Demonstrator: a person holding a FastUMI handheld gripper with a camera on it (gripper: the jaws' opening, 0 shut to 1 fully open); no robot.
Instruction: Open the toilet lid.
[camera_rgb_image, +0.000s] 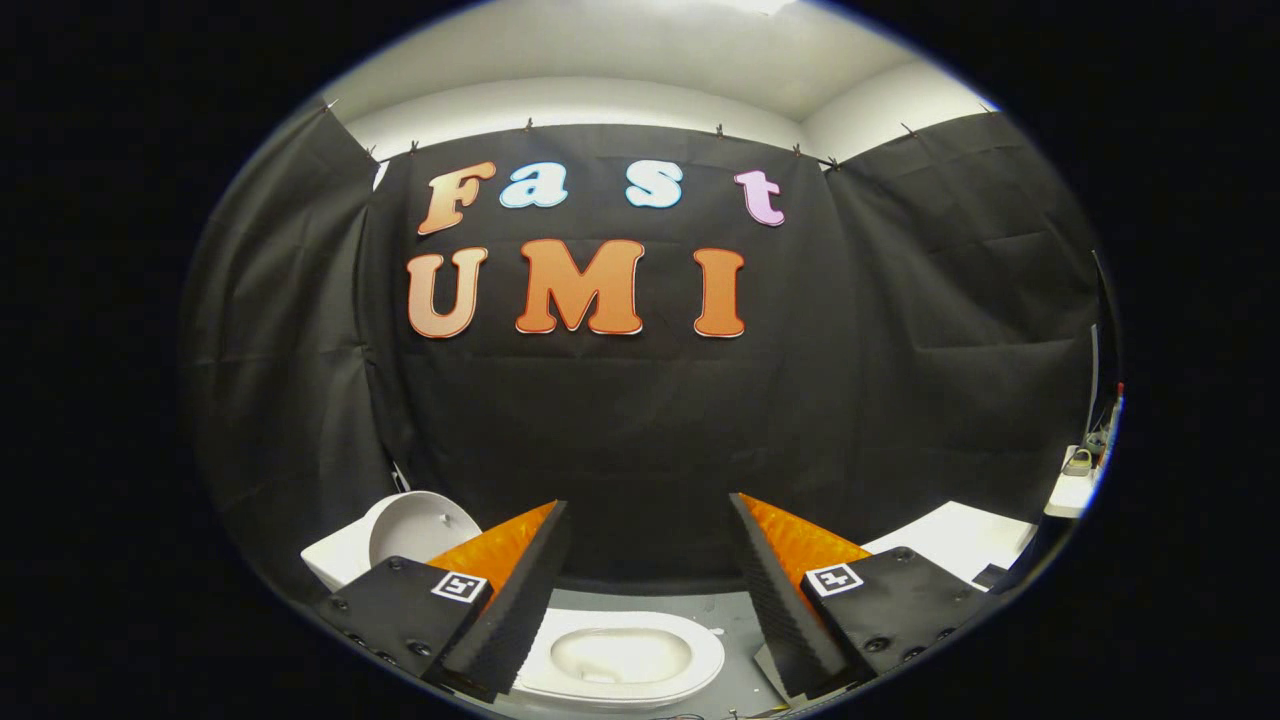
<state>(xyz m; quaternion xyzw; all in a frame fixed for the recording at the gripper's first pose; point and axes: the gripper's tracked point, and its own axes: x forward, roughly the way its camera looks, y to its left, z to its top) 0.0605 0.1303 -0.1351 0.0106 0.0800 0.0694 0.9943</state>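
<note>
The gripper (650, 590) hangs wide open with nothing between its fingers, held up high so it looks over the small toilet (620, 655) just below, whose lid (420, 525) seems already tipped up, off beyond the left finger.

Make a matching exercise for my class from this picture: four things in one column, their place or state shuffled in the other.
Things:
1 toilet
2 round white disc
3 white tabletop
4 gripper

Place or state:
a open, holding nothing
b just past the right finger
c between the fingers
d just past the left finger

Pairs: 1-c, 2-d, 3-b, 4-a
</note>
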